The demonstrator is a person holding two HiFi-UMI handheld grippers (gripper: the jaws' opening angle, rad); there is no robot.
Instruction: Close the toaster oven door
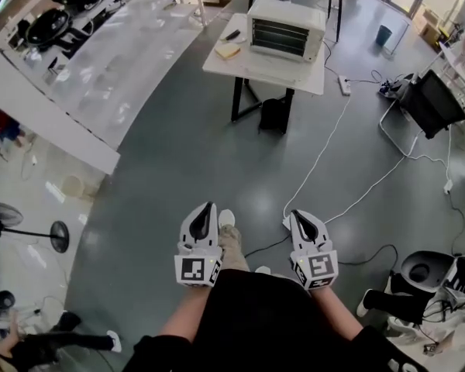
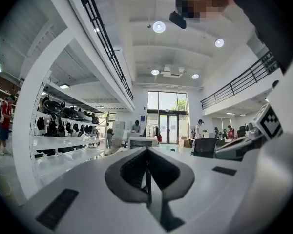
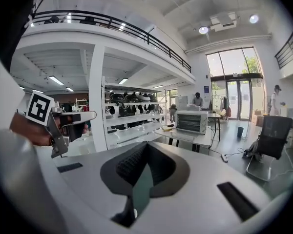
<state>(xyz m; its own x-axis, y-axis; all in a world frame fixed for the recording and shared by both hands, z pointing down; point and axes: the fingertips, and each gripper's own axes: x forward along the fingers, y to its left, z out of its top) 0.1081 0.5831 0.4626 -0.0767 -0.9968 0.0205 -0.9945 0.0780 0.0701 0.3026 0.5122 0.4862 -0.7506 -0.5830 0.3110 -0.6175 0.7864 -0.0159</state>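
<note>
The grey floor [image 1: 186, 146] is gleaming, glossy and smooth. At twelve o'clock the toaster oven [image 1: 285, 28] is showing a smooth pale casing and metal rack bars. The left gripper [image 1: 208, 208] and right gripper [image 1: 299, 217] are showing matt white plastic shells and dark ribbed pads [image 3: 132, 165].

Grey floor [image 1: 178, 153], white shelving [image 3: 126, 120], tall windows [image 3: 233, 82]

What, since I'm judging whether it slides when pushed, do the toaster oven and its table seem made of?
Toaster oven: probably painted sheet metal, white and smooth, judging by its boxy casing. Table: smooth white top with a slight sheen, likely laminate or painted board; legs dark and slim, probably metal. Too far off to be sure.
</note>
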